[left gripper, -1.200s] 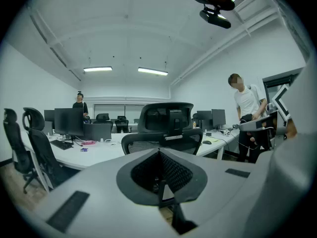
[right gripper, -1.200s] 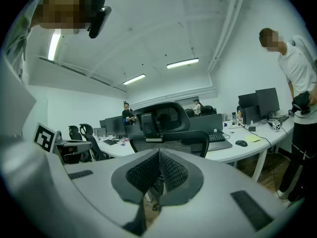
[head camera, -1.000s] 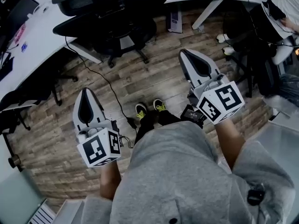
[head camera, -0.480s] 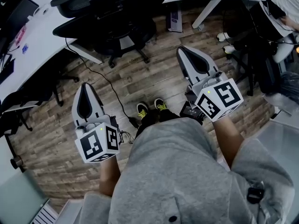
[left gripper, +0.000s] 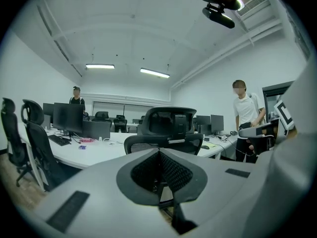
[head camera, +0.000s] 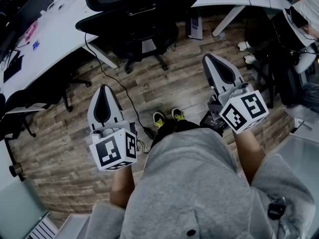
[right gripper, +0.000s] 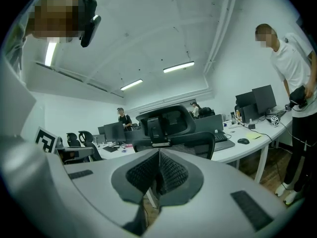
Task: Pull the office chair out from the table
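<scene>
Left gripper (head camera: 103,88): fingers fully closed, holding nothing. Right gripper (head camera: 210,58): fingers fully closed, holding nothing. Both point toward the office chair (head camera: 135,15) and are well apart from it. The chair stands on the wooden floor (head camera: 167,86) against the white surface (head camera: 55,34).

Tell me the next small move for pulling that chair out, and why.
Probably reach both arms forward and open the jaws: the left gripper and right gripper are shut, empty, and short of the chair, which sits tucked in at the table.
</scene>
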`<state>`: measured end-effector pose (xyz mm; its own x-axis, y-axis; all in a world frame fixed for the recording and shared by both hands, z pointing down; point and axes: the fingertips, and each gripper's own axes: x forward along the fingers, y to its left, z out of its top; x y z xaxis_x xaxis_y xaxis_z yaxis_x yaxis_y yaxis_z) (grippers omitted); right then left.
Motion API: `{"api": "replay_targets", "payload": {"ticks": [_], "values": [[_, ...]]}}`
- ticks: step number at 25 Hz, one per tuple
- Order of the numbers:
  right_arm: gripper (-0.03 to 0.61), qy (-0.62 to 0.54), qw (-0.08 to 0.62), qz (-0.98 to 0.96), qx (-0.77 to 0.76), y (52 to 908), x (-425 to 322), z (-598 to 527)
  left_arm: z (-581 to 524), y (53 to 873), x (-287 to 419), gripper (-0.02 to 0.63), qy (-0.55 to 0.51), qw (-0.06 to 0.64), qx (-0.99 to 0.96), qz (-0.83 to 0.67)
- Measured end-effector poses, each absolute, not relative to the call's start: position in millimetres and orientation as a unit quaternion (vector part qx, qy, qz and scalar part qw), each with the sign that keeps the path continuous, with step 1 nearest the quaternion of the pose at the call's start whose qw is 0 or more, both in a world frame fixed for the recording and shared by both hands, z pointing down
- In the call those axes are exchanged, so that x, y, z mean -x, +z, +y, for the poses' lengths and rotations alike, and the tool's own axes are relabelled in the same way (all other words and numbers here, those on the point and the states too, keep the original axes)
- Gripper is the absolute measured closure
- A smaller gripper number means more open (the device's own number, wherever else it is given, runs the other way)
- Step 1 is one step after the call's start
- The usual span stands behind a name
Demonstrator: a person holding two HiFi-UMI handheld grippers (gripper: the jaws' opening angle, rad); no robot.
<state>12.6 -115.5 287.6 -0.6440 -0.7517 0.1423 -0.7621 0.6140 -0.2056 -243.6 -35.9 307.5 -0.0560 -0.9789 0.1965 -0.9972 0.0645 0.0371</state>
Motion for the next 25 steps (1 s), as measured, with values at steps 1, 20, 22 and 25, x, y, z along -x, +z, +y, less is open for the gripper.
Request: {"api": "replay_targets", "payload": {"ticks": [1,20,22,25], "values": [[0.551,0.120,0.023,-0.899,-0.420,286,-8,-113,-35,307,247,0.601,0.050,0.086,-0.684,-0.723],[0.551,0.090,0.027,-0.910,-0.404,291,1,-146,-84,307,246,0.601,0.055,0.082,-0.704,-0.703],[0.551,0.088,0.026,-0.912,-0.400,290,-5,-164,-99,305,245,0.601,0.057,0.075,-0.701,-0.707],[0.551,0.087,0.028,-0.914,-0.395,289,-15,-193,-121,304,243,0.601,0.065,0.073,-0.694,-0.714]]}}
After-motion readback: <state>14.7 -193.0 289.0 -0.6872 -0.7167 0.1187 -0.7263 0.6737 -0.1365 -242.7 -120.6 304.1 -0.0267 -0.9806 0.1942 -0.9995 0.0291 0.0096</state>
